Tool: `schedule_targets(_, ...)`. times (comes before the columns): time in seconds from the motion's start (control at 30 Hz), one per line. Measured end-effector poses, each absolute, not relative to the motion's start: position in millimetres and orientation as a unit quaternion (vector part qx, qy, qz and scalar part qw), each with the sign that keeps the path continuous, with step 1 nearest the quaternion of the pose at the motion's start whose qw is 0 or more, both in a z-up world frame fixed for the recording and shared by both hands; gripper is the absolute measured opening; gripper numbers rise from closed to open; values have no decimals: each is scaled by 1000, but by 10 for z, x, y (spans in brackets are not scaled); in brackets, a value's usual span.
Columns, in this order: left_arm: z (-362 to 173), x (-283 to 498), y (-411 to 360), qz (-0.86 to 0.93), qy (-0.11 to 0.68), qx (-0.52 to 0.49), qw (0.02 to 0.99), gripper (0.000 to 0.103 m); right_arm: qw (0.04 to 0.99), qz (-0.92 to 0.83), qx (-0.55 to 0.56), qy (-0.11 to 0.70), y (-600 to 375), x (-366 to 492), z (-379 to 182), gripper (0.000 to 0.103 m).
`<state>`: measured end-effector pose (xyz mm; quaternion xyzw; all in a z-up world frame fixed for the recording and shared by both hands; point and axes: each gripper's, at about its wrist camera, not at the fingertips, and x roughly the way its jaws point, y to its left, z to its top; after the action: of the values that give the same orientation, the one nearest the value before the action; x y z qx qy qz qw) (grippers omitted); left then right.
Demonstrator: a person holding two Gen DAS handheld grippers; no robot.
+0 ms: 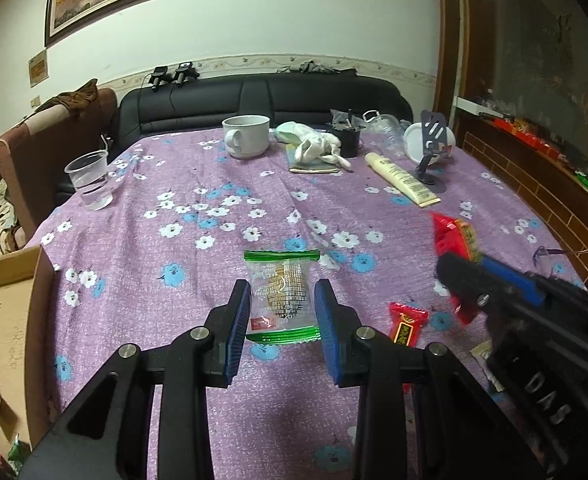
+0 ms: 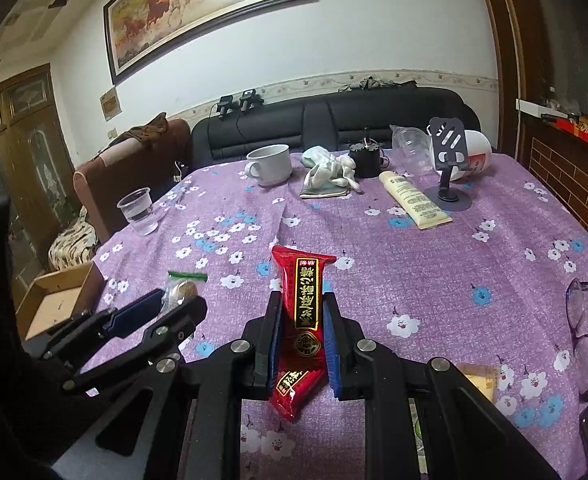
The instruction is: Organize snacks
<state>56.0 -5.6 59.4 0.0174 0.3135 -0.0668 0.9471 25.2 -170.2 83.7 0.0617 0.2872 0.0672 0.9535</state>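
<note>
Counter (image 1: 173,184) with two cups, one tube. Left tongs (image 1: 281,300) clamp one green packet (image 1: 279,288); right tongs (image 2: 302,312) clamp one red bar (image 2: 304,288). One more red packet (image 1: 406,322) lies between.

"DAS" on right gripper (image 1: 470,280) body (raised letters).

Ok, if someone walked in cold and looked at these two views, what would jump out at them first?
Probably the right gripper, shut on a long red snack packet held above the purple flowered tablecloth. Next, the left gripper, its blue pads either side of a clear, green-edged snack packet. Farther back, toward the sofa, stand a white mug and a plastic cup of water near the table's left edge.
</note>
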Motion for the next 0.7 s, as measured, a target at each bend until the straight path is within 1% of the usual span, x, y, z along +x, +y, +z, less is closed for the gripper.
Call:
schedule_targets(0.4, 611, 379, -101, -59, 319, 38, 945, 31, 954, 76, 64, 283, -1692, 232, 870, 19)
schedule_targets(0.7, 597, 254, 40, -47, 328, 26, 943, 30, 954, 80, 61, 281, -1665, 217, 880, 19)
